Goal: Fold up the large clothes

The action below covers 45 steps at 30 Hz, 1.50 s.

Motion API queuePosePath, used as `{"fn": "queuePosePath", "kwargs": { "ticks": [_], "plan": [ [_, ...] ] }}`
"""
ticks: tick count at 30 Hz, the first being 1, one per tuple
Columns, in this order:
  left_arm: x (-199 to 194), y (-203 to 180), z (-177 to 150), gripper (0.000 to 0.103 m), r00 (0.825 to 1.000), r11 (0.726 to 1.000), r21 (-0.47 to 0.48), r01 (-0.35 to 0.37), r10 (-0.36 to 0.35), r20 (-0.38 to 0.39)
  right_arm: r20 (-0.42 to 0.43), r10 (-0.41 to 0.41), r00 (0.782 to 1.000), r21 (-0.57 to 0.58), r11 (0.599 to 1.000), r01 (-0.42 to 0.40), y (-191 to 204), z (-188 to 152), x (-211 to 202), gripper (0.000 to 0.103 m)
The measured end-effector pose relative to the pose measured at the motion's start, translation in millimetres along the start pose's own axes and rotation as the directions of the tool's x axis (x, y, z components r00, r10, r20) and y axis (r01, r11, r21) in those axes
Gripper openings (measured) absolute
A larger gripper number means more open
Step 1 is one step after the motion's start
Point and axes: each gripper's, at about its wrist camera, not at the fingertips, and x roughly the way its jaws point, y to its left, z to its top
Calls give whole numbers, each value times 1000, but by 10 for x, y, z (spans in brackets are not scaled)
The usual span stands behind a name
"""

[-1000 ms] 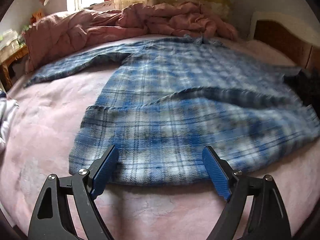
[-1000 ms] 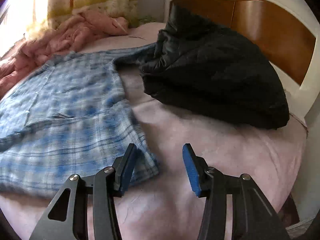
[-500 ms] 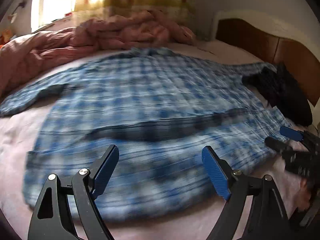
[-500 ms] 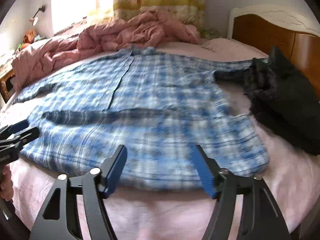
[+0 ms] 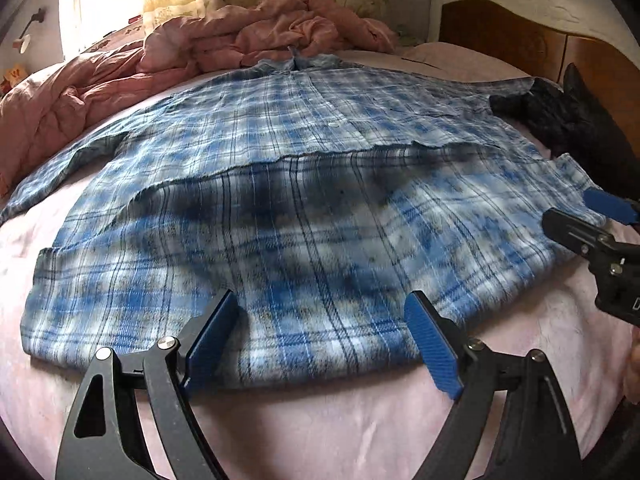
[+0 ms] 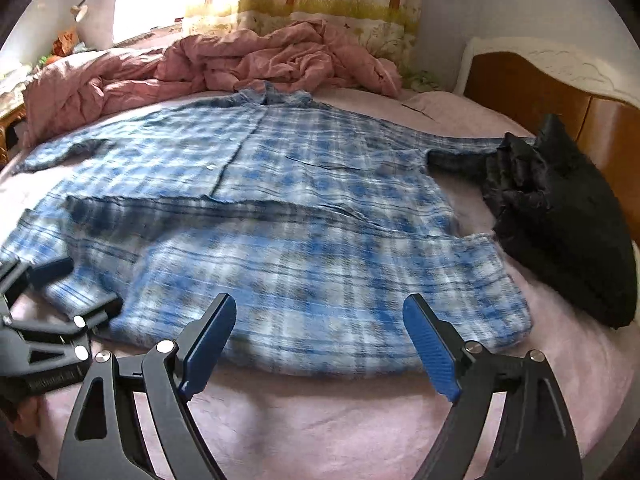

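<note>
I have the plaid shirt (image 5: 304,184) spread across the pink bed (image 5: 320,420), filling the middle of both wrist views, collar toward the top of the frame by the rumpled pink quilt (image 5: 224,44). Its lower hem is already turned up once, leaving a doubled band along the near edge.

My left gripper (image 5: 320,344) hangs at the bottom centre of its view with its blue pads wide apart, holding nothing, just short of the folded hem. My right gripper (image 6: 320,344) is the same: pads spread, empty, over bare sheet at the bottom of its frame.

Risks, as I judge them. The doubled band is thick and soft, so if I pinch shallowly I may catch only the top layer and peel the fold open instead of carrying it. The sheet under it is the same kind of loose cloth; closing too low could pinch bed and shirt together and drag everything. The black jacket (image 6: 560,224) at the right of the frame lies touching the sleeve on that side, so a sleeve fold there could snag or pull it along. Uneven lifting between the two sides would skew the next crease.
</note>
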Motion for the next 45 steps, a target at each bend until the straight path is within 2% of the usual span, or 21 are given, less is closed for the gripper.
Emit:
{"fn": "queuePosePath", "kwargs": {
  "ticks": [2,4,7,10,14,16,20,23,26,30,34,38,39,42,43,45],
  "plan": [
    [-35,13,-24,84,1000,1000,1,6,-6,6,-21,60,998,2,998,-60,31,0,20,90],
    [-84,25,-57,84,1000,1000,2,14,-14,21,-108,117,987,-35,992,-121,78,-31,138,90],
    [-205,78,-104,84,999,1000,10,1,-2,55,-155,74,985,-57,995,-83,67,-121,246,95],
    [-367,182,-140,84,995,1000,15,-24,22,94,-148,79,986,-34,996,-85,20,-140,196,96],
    [-524,309,-204,84,997,999,39,7,-10,82,-121,54,991,-45,997,-60,32,-181,91,96],
    [-555,326,-242,84,997,998,64,16,-21,69,-103,68,992,-58,996,-75,67,-179,23,96],
    [-498,260,-286,84,999,991,135,16,-20,30,-69,62,996,-137,988,-71,225,-187,-91,96],
    [-417,218,-300,84,1000,988,154,-13,11,10,-59,32,998,-229,972,-44,402,-223,-110,96],
    [-371,208,-298,84,1000,988,151,-28,28,7,-49,-4,999,-282,959,-10,517,-274,-85,96],
    [-281,313,-248,85,998,994,93,-64,65,-4,-40,-24,999,-254,967,13,499,-289,-40,96],
    [-211,531,-183,85,993,992,25,-120,121,-6,5,-155,988,-238,959,152,367,-252,21,97],
    [-188,747,-144,85,990,990,-11,-142,142,-13,16,-233,972,-212,950,231,181,-196,95,98],
    [-195,810,-137,85,988,988,-20,-152,152,-11,26,-275,961,-211,938,274,144,-184,110,98],
    [-229,1023,-127,80,976,976,-39,-215,215,11,86,-414,906,-236,875,422,100,-184,142,98],
    [-234,1107,-129,79,972,971,-47,-233,234,11,95,-431,897,-230,868,441,56,-170,147,98],
    [-243,1287,-132,75,976,972,-86,-218,219,1,76,-415,906,-202,884,422,-44,-135,162,98]
  ]
}}
